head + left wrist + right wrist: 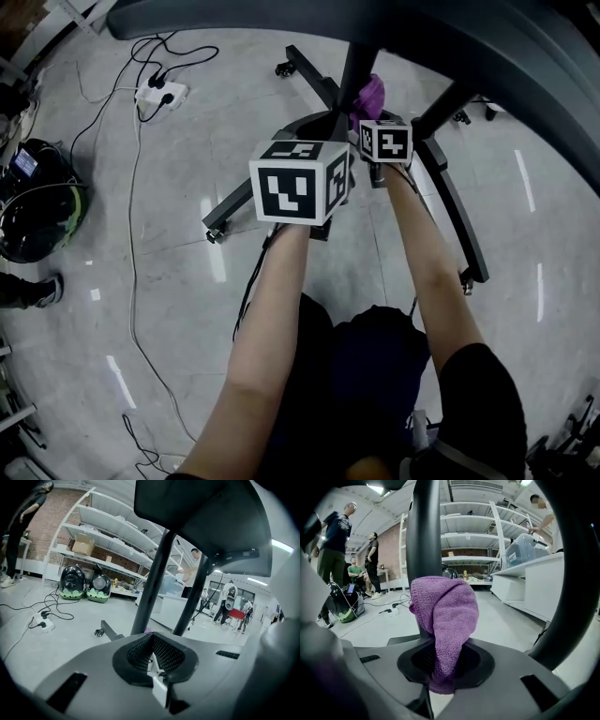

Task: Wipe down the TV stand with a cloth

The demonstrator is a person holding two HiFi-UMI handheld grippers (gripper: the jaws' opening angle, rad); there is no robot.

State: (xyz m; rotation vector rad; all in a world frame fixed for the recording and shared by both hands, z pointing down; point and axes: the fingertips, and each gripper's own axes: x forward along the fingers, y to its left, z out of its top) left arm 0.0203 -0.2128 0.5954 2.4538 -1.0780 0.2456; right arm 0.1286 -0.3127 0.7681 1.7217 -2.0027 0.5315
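Seen from the head, the TV stand (441, 187) loses its dark top panel to the upper edge. The cloth (372, 93) beside the stand's post (354, 70) shows only a corner past the marker cube (385, 141) of the right gripper (446, 665). That cube and the left cube (300, 181) hide the jaws there. In the right gripper view the cloth covers the post's foot, and a face right of the post is blurred.

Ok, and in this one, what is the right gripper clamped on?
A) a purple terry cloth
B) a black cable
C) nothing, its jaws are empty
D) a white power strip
A: the right gripper view shows the purple terry cloth pinched between the jaws of the right gripper, bunched up against the dark stand post.
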